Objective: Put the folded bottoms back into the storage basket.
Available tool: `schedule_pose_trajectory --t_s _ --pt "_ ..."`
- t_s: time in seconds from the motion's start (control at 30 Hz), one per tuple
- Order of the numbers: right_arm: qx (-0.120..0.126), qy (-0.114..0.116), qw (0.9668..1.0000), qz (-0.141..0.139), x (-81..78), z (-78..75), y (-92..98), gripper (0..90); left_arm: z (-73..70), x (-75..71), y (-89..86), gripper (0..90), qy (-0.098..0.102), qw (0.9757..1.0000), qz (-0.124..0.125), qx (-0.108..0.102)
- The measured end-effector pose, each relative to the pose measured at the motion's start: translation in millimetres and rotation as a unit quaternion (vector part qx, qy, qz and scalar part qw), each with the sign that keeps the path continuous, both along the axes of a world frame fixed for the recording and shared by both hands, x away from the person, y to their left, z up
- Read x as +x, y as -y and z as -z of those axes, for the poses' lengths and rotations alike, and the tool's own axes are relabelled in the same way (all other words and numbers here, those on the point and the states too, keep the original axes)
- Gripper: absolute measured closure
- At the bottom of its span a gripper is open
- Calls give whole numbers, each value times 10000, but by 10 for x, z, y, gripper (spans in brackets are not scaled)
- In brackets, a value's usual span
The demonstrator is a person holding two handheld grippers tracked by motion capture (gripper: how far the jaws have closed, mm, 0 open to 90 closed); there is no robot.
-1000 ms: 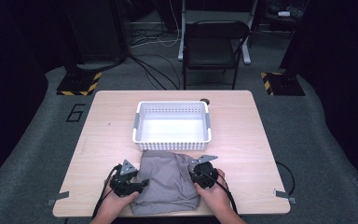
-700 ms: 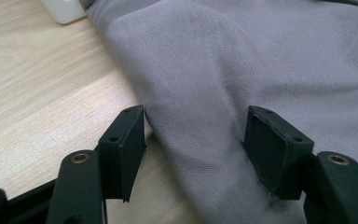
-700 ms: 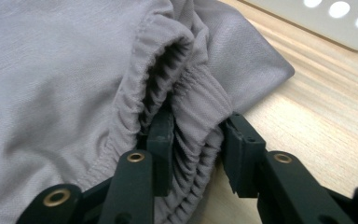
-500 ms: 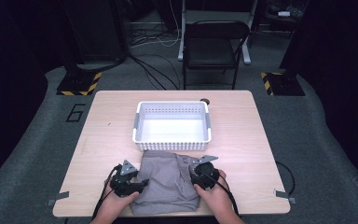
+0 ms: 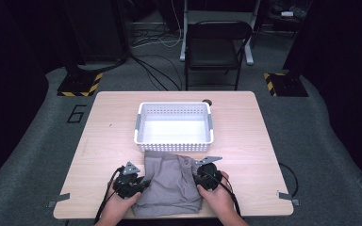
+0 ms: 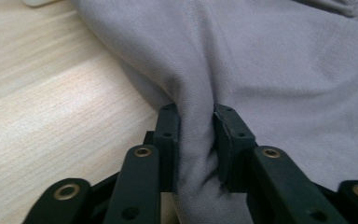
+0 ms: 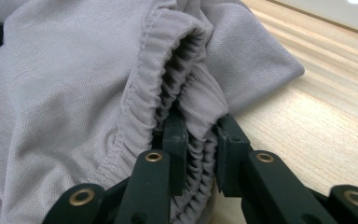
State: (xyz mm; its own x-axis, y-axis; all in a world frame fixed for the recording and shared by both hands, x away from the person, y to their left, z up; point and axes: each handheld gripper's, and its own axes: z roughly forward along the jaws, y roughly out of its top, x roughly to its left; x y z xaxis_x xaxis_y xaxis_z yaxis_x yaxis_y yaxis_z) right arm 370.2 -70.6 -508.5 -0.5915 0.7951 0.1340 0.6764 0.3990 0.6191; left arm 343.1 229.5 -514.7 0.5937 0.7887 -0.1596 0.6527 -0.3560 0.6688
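Nothing has shifted since the earlier frames: both hands sit where they were, at either side of the grey garment [image 5: 172, 181], which lies spread on the bench [image 5: 103, 136] just in front of the white basket [image 5: 174, 123].

Seen from above, the left tool [image 5: 141, 181] is at the garment's left edge and the right tool [image 5: 196, 177] at its right edge, so the cloth stretches between them. Its long axis runs from the basket toward the person, and the basket lies straight ahead of both tools, about equally near to each.

In the left gripper view, the left tool's jaws are clamped on a pinched fold of plain fabric. In the right gripper view, the right tool's jaws grip the gathered elastic waistband [image 7: 168, 88].

The garment's near hem is partly hidden behind the hands, and how many layers each tool holds is hard to make out.
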Motion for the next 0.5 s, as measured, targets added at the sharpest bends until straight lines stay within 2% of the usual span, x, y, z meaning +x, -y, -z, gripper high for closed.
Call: schedule_pose_trajectory --t_s 0.2,0.3,0.4,0.47,0.5 --pt "-22 16 10000 -63 17 -8 -6 786 -20 -23 27 756 194 9996 86 179" --pt "7 -34 10000 -84 26 -21 4 790 -37 -26 17 762 179 9997 84 145" --pt "20 -58 9999 -126 28 -43 24 793 -69 -38 2 764 116 9999 6 -3" --pt "107 -99 9998 -120 16 -71 35 794 -96 -48 -9 765 71 9999 4 -94" --pt "166 -57 9998 -122 6 -104 48 794 -106 -45 -18 765 126 9999 50 -84"
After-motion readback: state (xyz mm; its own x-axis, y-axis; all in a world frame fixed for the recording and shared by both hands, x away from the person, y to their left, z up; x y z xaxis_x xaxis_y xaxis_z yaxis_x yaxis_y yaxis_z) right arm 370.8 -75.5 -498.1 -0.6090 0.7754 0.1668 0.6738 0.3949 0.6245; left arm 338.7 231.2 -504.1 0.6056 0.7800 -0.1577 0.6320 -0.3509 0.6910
